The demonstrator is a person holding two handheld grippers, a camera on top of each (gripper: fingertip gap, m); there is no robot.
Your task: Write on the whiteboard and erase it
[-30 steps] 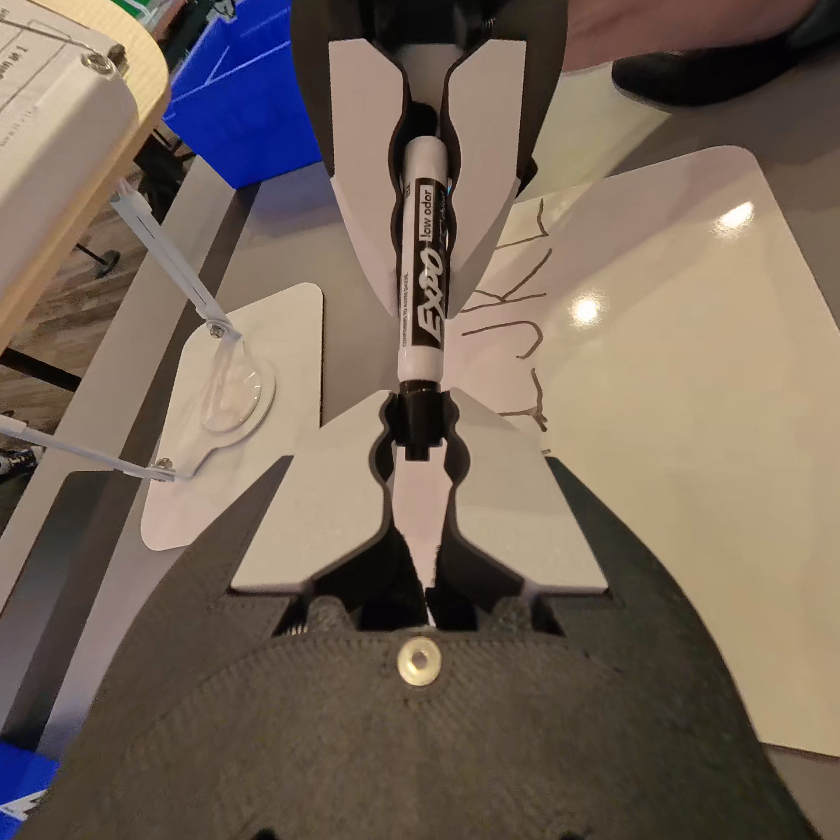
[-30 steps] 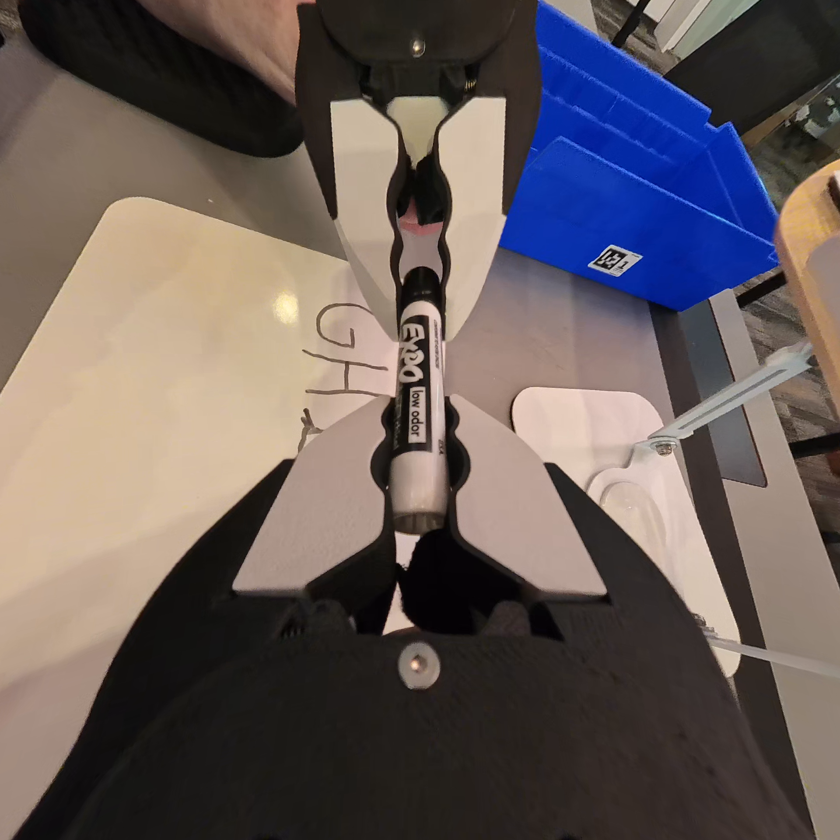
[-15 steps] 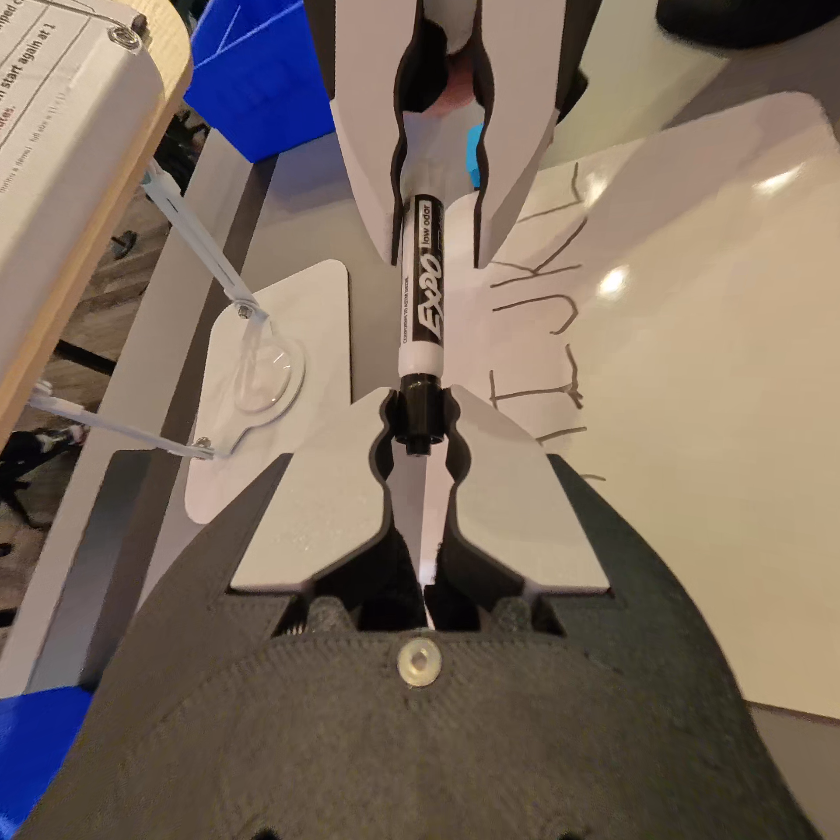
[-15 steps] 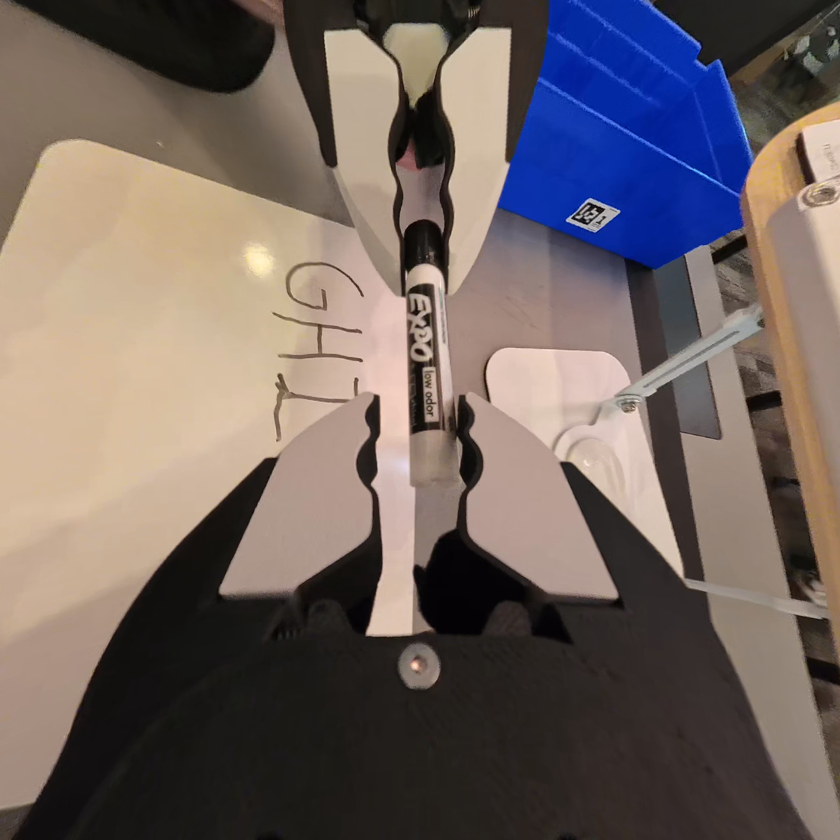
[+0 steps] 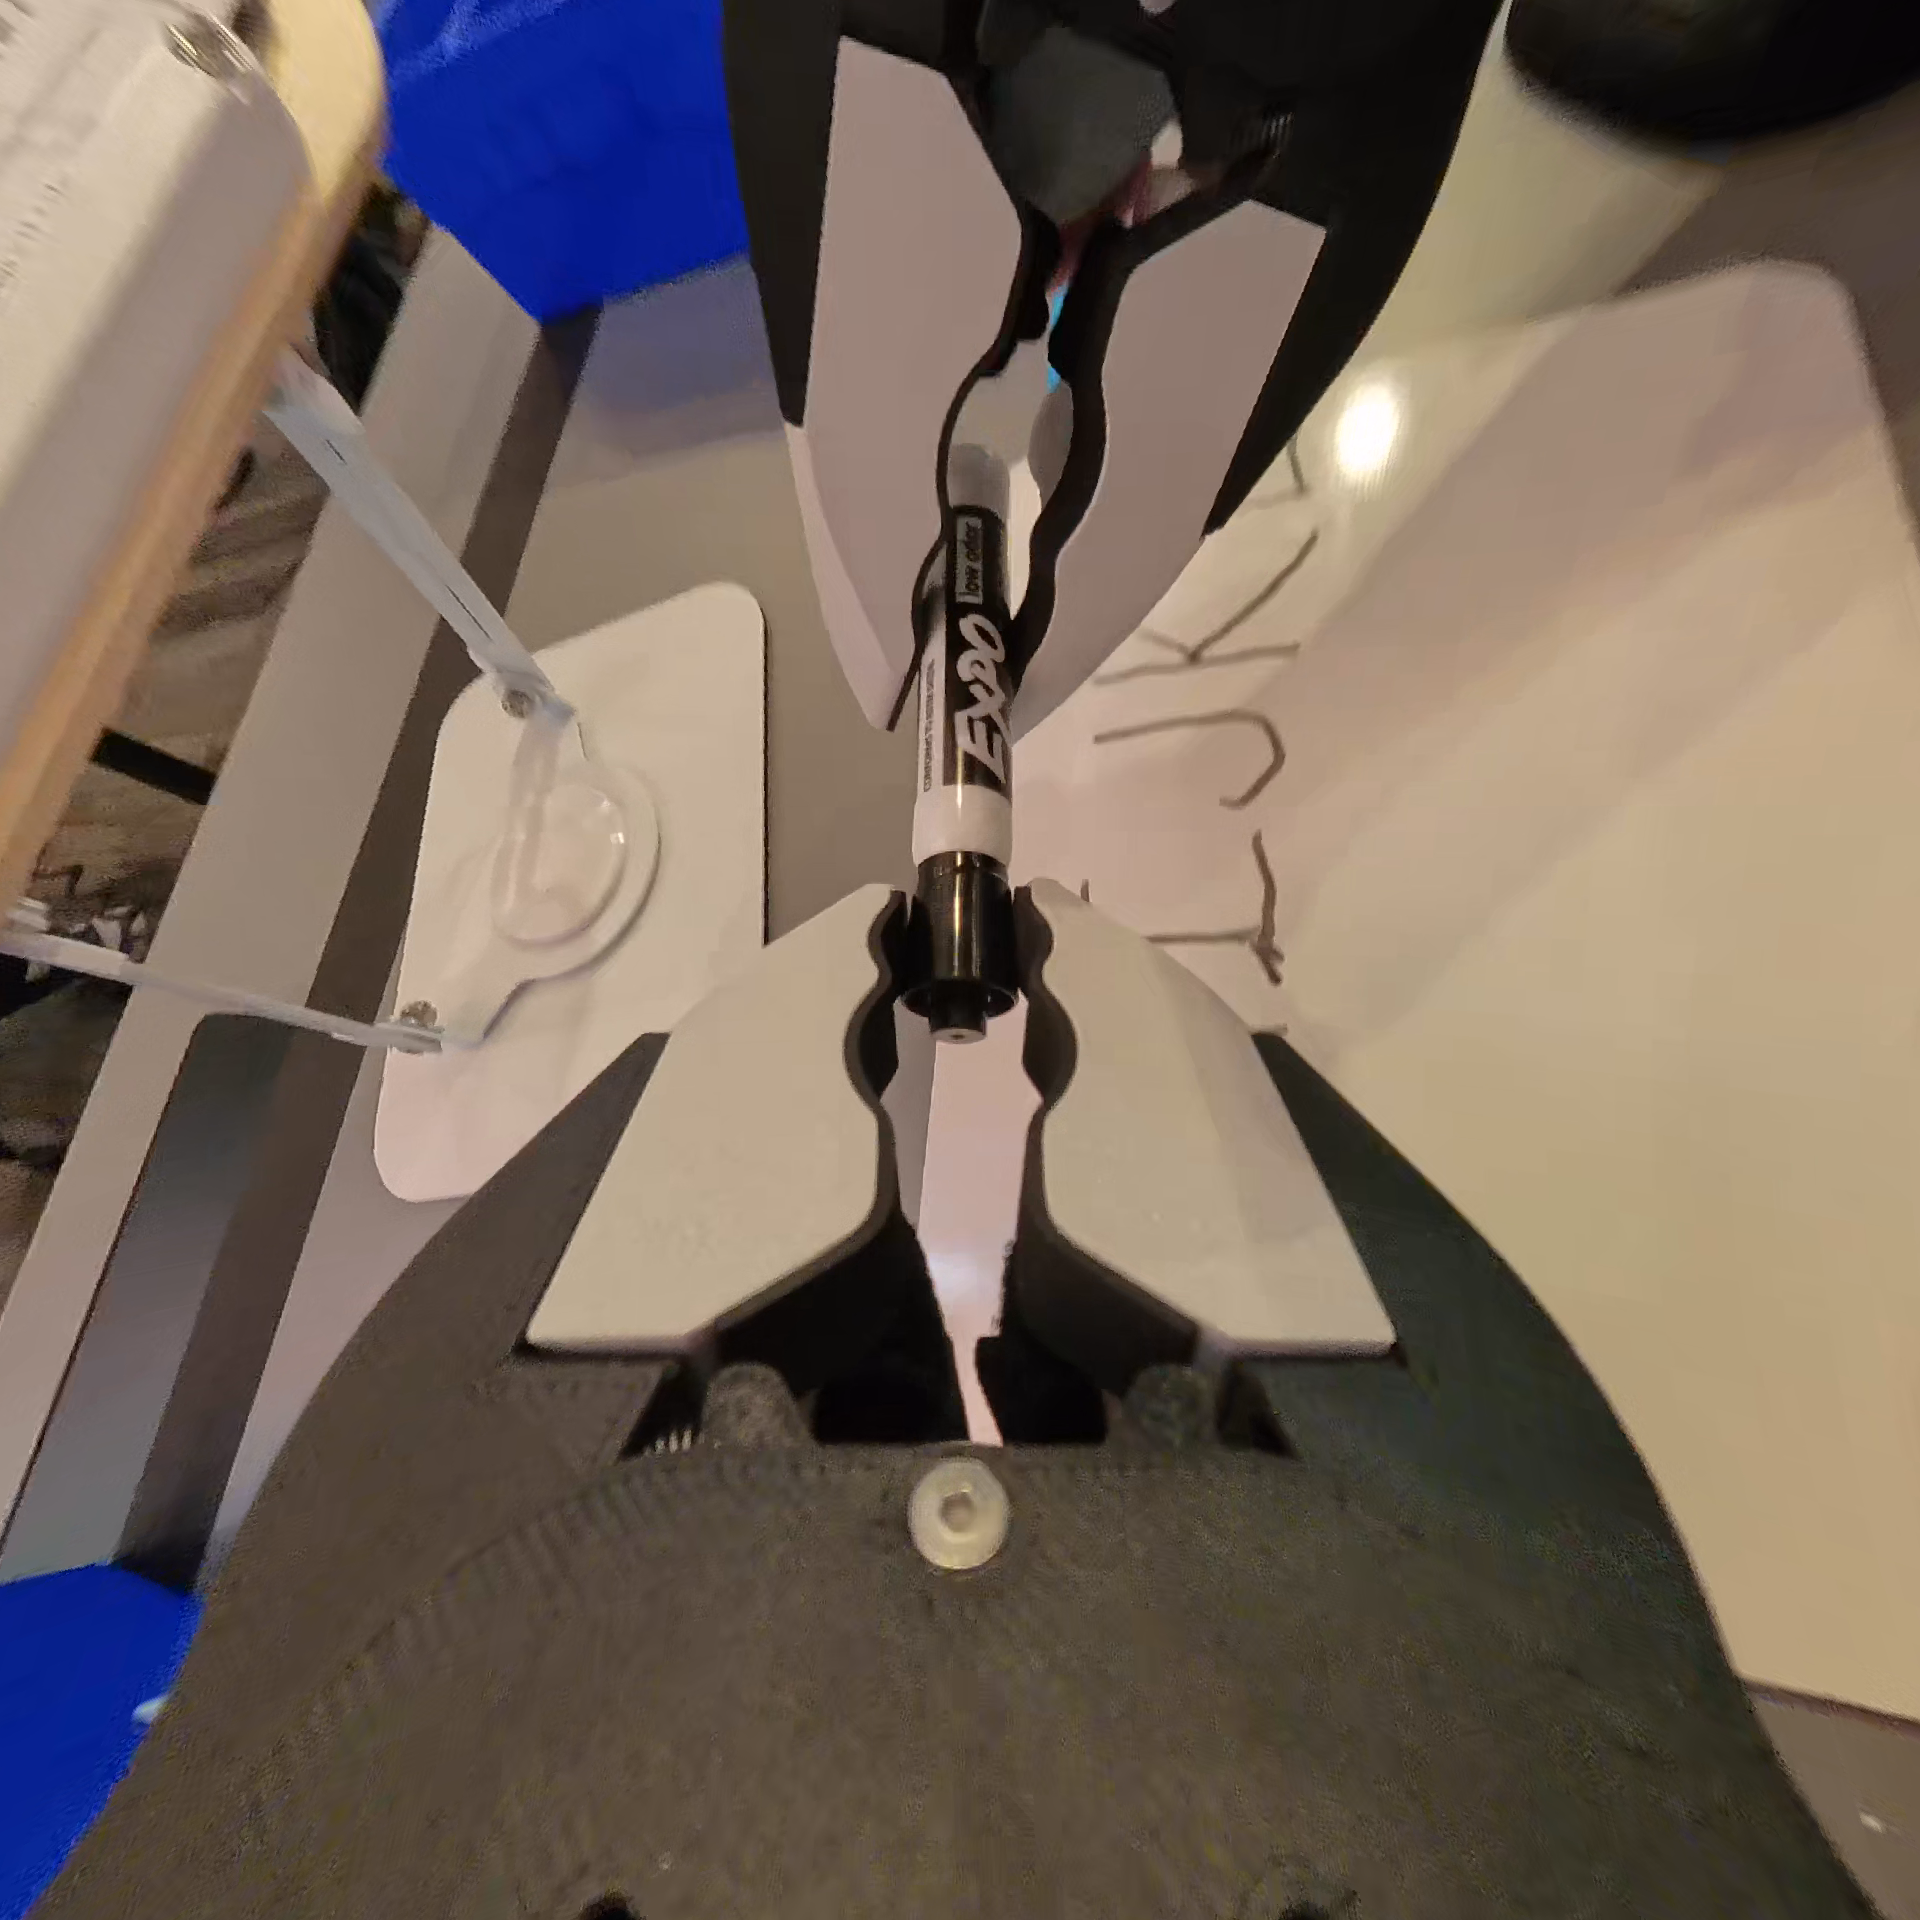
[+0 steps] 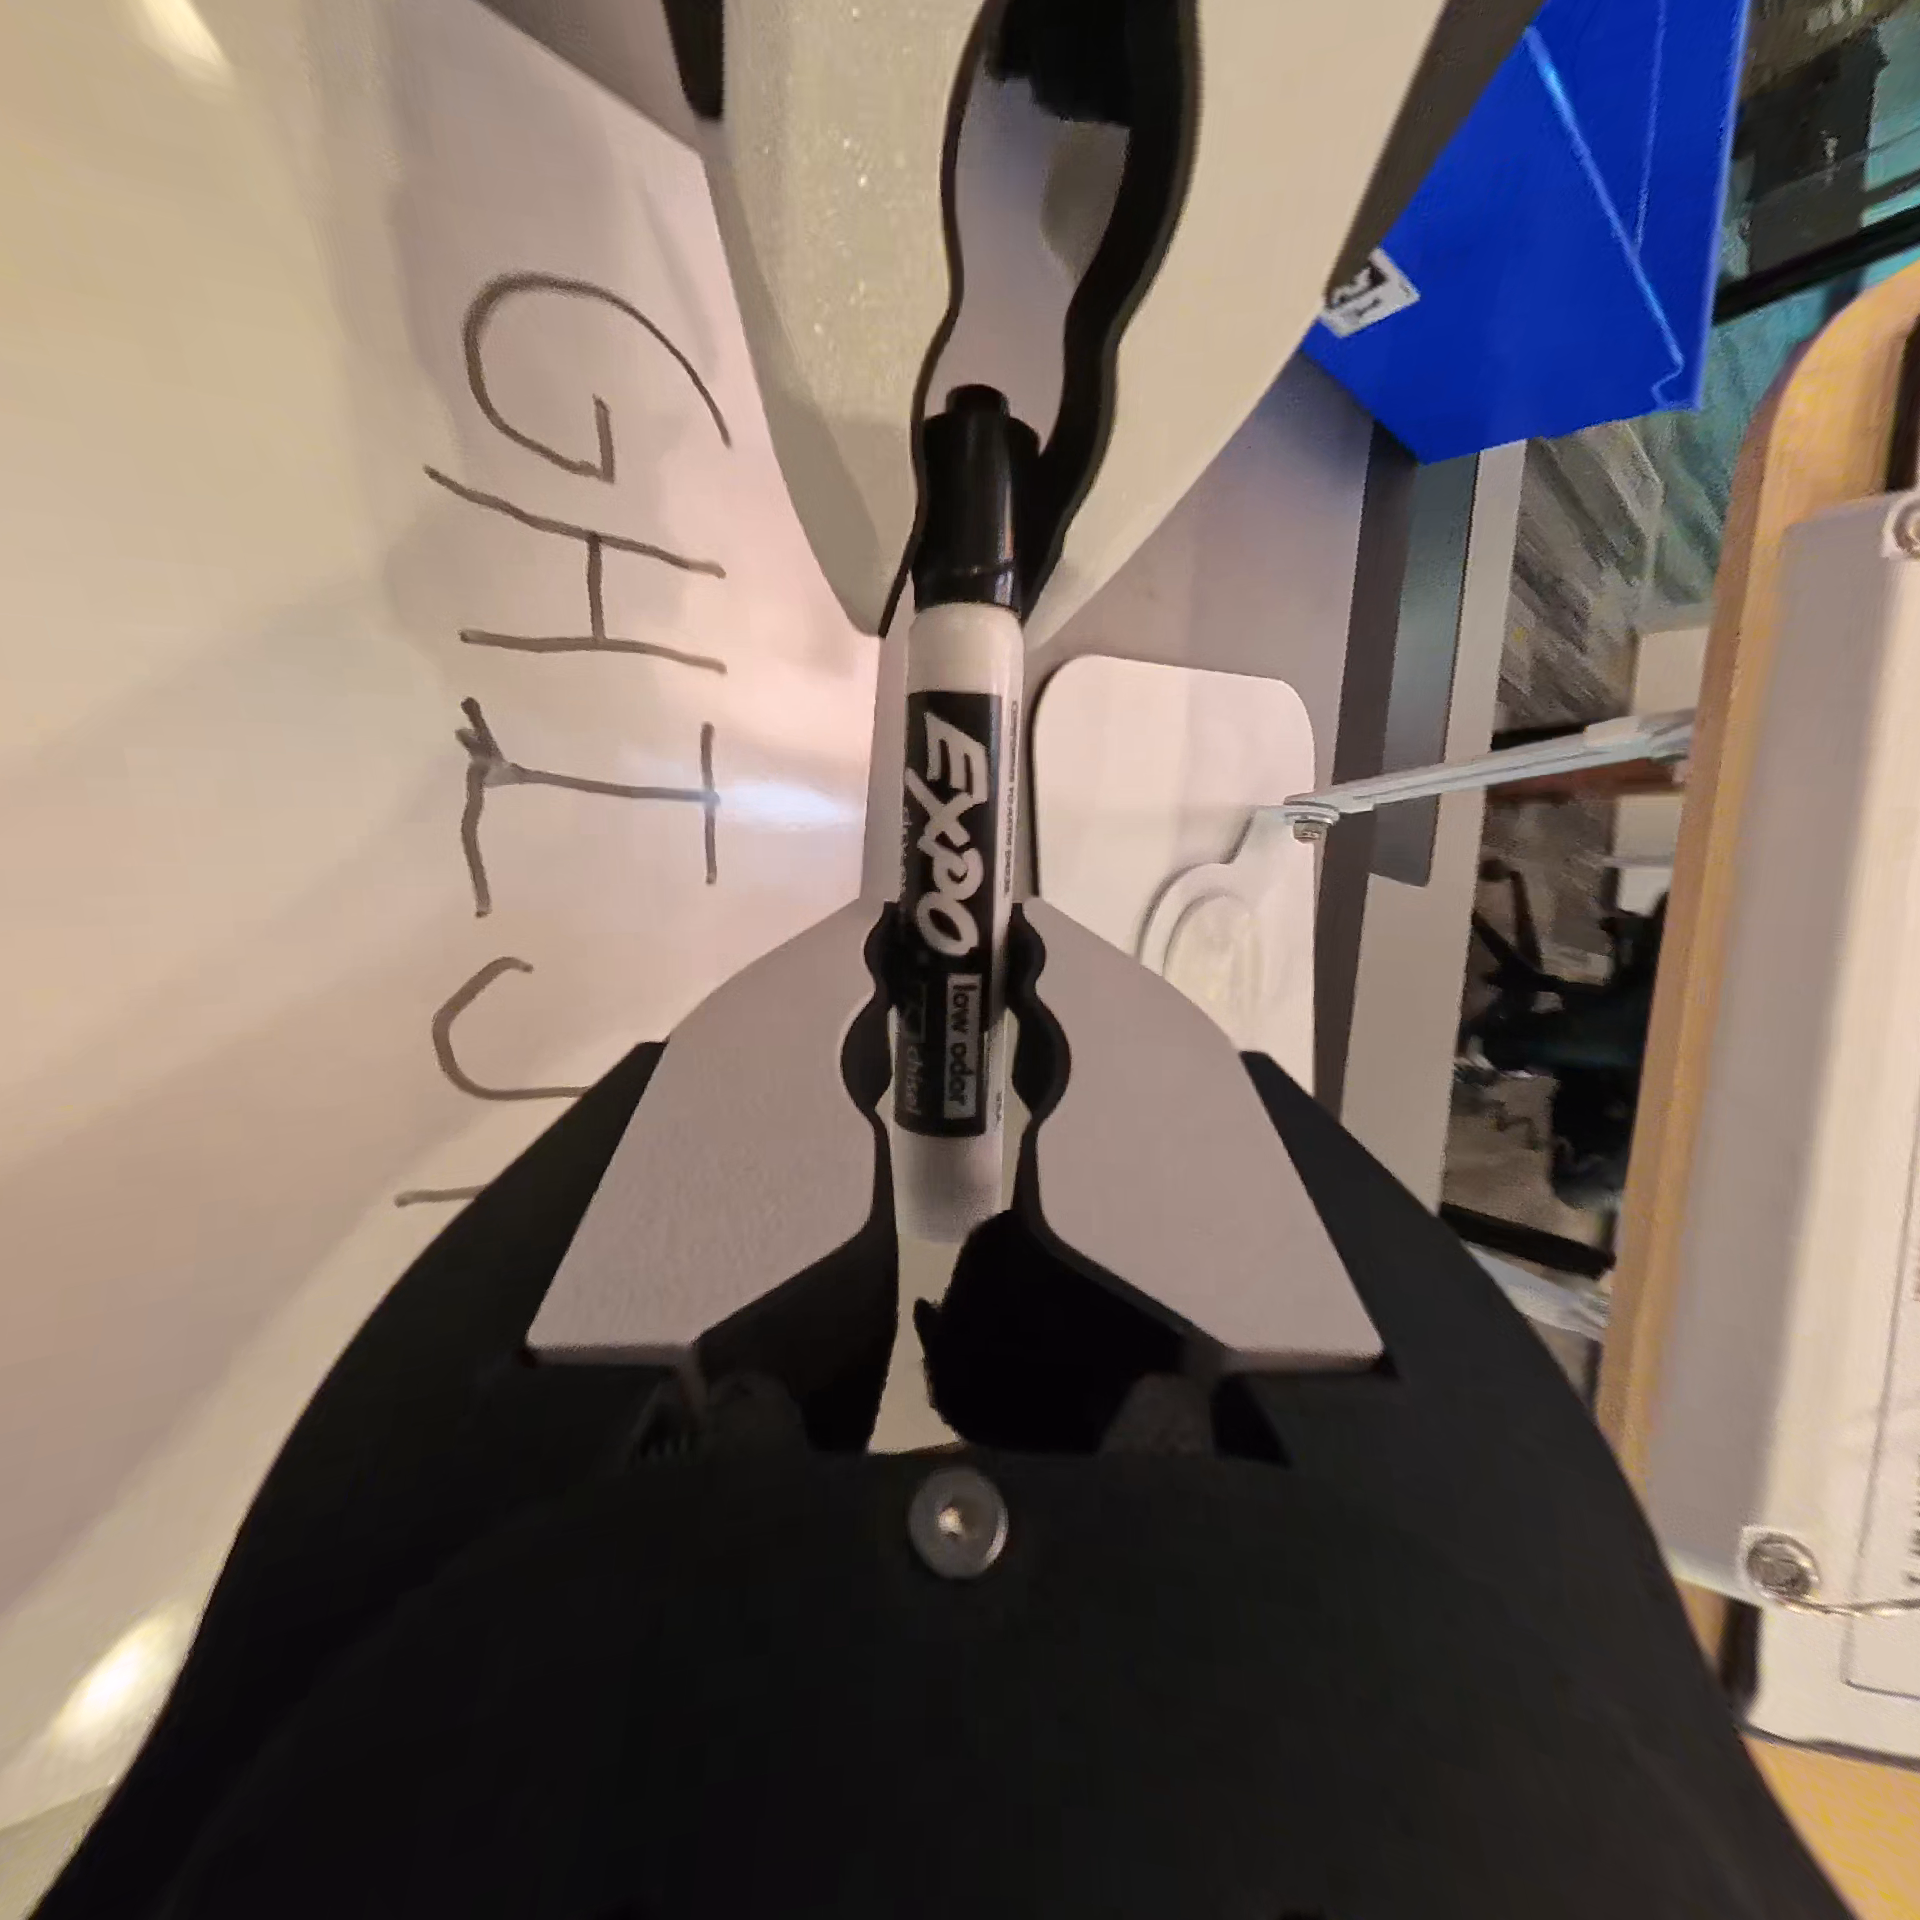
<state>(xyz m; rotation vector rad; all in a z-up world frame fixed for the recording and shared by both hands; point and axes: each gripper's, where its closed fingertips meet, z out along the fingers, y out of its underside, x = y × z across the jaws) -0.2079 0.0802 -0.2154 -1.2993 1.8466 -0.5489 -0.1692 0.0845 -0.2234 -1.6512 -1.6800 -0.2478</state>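
A black-and-white dry-erase marker (image 5: 961, 707) hangs in the air between my two grippers, above the whiteboard (image 5: 1558, 935). My left gripper (image 5: 961, 904) is shut on the marker's black cap (image 5: 956, 945). My right gripper (image 6: 951, 925) is shut on the marker's barrel (image 6: 956, 727), whose white end reaches deep between its fingers. In the right wrist view the cap (image 6: 971, 499) sits at the tips of the left gripper's fingers (image 6: 831, 416). The whiteboard (image 6: 208, 727) bears several grey hand-drawn letters (image 6: 592, 582).
A small white plate with a clear suction mount (image 5: 582, 831) lies beside the whiteboard, with thin metal struts (image 5: 416, 520) rising from it. A blue bin (image 6: 1538, 260) stands behind it. A wood-edged board with a white box (image 6: 1766, 935) is close on that side. Tip to tip, the grippers are about 5 cm apart.
My right gripper opened around the barrel, slid forward along it and shut again farther up. The two grippers are now closer together. My left gripper kept hold of the cap.
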